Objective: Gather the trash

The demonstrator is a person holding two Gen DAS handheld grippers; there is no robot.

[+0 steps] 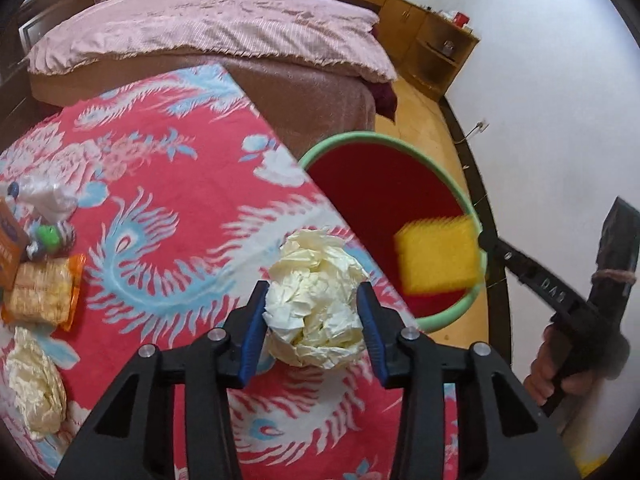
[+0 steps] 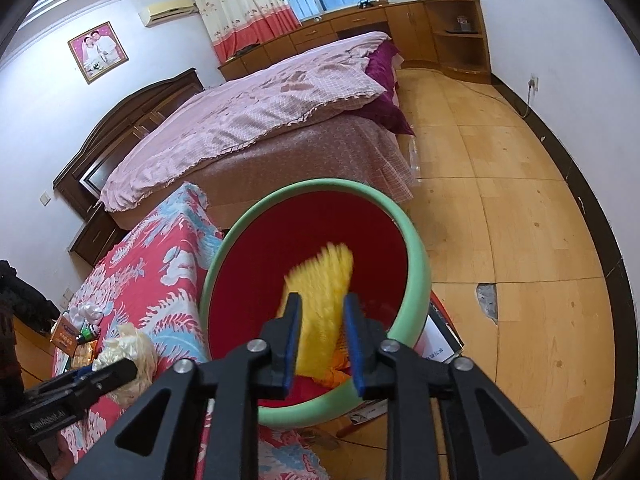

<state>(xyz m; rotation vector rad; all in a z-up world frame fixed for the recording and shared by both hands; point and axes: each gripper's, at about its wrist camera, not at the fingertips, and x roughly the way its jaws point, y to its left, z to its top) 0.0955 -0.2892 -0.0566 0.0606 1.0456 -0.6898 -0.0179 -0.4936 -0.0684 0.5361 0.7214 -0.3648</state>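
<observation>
My left gripper (image 1: 312,332) is shut on a crumpled cream paper ball (image 1: 316,300) above the red patterned table cloth (image 1: 168,208). A red bin with a green rim (image 1: 456,196) stands beside the table's right edge. A blurred yellow wrapper (image 1: 440,256) is in mid-air over the bin. In the right wrist view my right gripper (image 2: 320,340) is open above the bin (image 2: 416,248), and the yellow wrapper (image 2: 320,292) is just past its fingertips, blurred by motion. The left gripper and its paper ball (image 2: 132,356) show at the lower left.
More trash lies at the table's left: a snack packet (image 1: 44,292), a crumpled cream bag (image 1: 36,384), a clear plastic bag (image 1: 48,196), a small green-capped bottle (image 1: 50,236) and an orange box (image 1: 10,248). A bed (image 1: 208,32) is behind. Wooden floor (image 2: 520,200) lies right.
</observation>
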